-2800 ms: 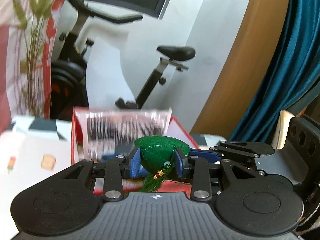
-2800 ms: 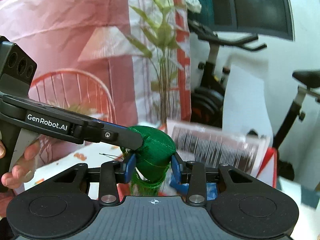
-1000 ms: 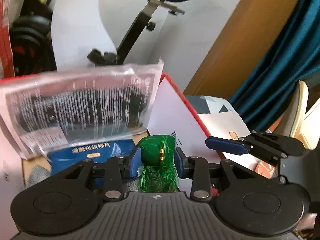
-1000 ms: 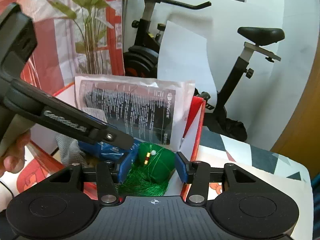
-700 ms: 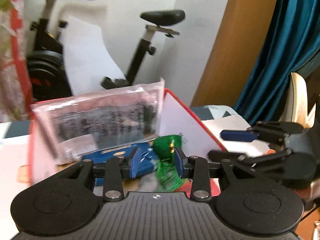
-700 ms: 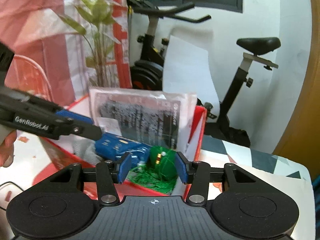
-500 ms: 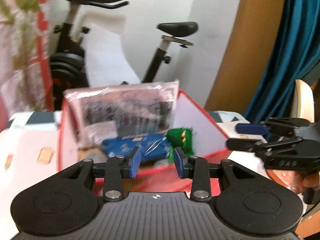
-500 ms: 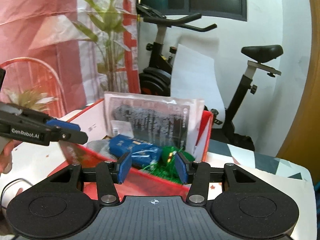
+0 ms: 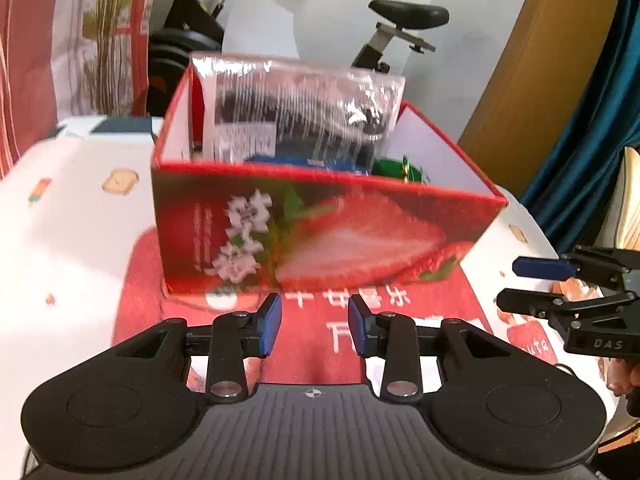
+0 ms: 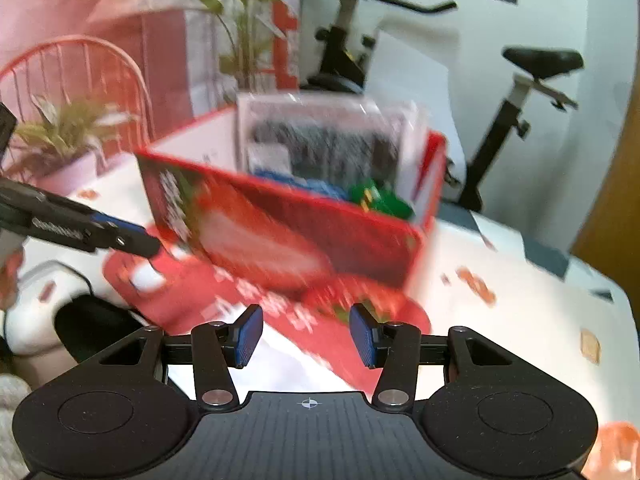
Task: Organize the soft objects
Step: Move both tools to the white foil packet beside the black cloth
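Note:
A red box with a strawberry print stands on a red mat on the white table; it also shows in the right wrist view. A green tasselled soft pouch lies inside at its right end, also seen in the right wrist view, beside a blue packet and a clear plastic bag. My left gripper is open and empty in front of the box. My right gripper is open and empty, also back from the box.
A red printed mat lies under the box. An exercise bike stands behind the table. A potted plant and a pink wire chair are at the left. A blue curtain hangs at the right.
Both grippers held the green pouch, lowered it into the box, let go and pulled back. Both now stand open and lower, in front of the box.

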The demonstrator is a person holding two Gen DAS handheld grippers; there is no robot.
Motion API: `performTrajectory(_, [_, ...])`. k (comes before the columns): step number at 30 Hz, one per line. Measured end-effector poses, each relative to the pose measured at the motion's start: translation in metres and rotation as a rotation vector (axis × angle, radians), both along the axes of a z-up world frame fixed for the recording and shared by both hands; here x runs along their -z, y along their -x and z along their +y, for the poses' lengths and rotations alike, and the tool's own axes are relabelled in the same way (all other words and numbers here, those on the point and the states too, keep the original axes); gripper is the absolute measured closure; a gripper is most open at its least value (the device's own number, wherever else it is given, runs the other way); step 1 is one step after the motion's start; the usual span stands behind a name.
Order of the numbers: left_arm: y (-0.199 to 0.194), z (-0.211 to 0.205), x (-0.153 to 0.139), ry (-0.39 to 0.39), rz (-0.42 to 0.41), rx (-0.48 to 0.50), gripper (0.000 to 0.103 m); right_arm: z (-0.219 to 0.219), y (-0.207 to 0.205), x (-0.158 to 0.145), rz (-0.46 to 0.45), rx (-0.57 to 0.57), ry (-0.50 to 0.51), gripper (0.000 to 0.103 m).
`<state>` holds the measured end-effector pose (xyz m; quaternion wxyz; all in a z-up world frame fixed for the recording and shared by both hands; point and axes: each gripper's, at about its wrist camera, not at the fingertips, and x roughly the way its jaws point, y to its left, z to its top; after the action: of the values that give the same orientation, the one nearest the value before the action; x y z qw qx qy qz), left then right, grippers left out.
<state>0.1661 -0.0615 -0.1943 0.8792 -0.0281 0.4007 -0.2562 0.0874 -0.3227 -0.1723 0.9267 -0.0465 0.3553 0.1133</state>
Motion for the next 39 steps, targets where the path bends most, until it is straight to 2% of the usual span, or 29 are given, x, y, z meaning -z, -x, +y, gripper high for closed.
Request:
performTrajectory(11, [0.003,-0.004,0.014,-0.011,0.035,-0.009,0.066,-0.045,0.021,0.048,0.154,0.065,0.127,0.058])
performTrajectory(18, [0.003,0.0,0.022,-0.015,0.062,-0.025,0.066,-0.04,0.022,0.067,0.218,-0.002,0.19,0.058])
performTrajectory(28, [-0.003,0.003,0.023,-0.017,0.077,-0.042,0.066,-0.004,0.004,0.068,0.164,-0.152,0.27,0.055])
performTrajectory(39, [-0.016,0.016,0.027,-0.035,0.094,-0.087,0.066,0.039,-0.022,0.07,0.071,-0.326,0.418,0.042])
